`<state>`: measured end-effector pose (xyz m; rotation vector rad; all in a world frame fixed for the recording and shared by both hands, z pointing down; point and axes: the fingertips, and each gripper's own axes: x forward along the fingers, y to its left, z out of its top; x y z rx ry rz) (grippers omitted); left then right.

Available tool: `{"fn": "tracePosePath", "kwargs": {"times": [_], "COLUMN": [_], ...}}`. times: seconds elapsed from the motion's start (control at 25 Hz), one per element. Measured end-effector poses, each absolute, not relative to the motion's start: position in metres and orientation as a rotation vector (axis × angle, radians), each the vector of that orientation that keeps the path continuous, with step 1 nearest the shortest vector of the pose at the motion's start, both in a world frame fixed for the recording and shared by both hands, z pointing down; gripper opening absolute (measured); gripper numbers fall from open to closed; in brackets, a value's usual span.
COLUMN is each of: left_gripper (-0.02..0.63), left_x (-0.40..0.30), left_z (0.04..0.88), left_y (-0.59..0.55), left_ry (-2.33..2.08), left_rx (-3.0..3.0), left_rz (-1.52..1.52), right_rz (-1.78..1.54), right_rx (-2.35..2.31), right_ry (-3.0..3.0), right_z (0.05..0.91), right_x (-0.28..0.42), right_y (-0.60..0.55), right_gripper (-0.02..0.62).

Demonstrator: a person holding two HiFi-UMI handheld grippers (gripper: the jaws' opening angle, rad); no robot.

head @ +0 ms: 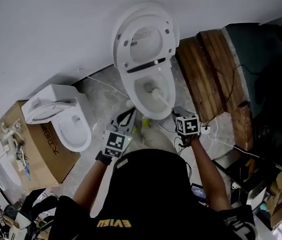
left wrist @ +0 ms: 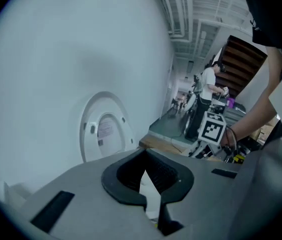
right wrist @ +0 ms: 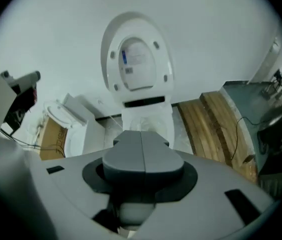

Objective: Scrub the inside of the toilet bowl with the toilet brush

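A white toilet stands against the wall with its lid raised. The toilet brush's head sits down inside the bowl, its white handle slanting back to my right gripper, which is shut on it. In the right gripper view the grey jaws meet along a seam, with the handle below them and the bowl ahead. My left gripper hovers open and empty just left of the bowl's front. In the left gripper view it faces the lid.
A second, smaller toilet stands to the left beside a cardboard box. Wooden planks lie right of the bowl, with cables on the floor there. A person stands far off in the left gripper view.
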<state>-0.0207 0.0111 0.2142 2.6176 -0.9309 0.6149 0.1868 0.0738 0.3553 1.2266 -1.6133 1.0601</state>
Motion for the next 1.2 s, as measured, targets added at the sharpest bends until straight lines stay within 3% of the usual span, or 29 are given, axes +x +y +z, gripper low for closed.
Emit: {"fn": "tracePosePath", "kwargs": {"times": [0.32,0.56,1.2], "left_gripper": [0.018,0.018,0.018], "left_x": [-0.006,0.017,0.036], "left_z": [0.173,0.16,0.134], "left_y": [0.03,0.044,0.067], "left_ry": [-0.812,-0.729,-0.93], "left_rx": [2.755,2.826,2.764], "left_rz": [0.542,0.508,0.499], "right_rz": [1.141,1.022,0.806], "right_rx": [1.57,1.626,1.521], "right_ry": [-1.808,-1.87,-1.965], "right_z": [0.233,0.177,0.161], "right_x": [0.19,0.191,0.229], "right_y": [0.116,0.138,0.142], "right_gripper": [0.162,0.163,0.161]}}
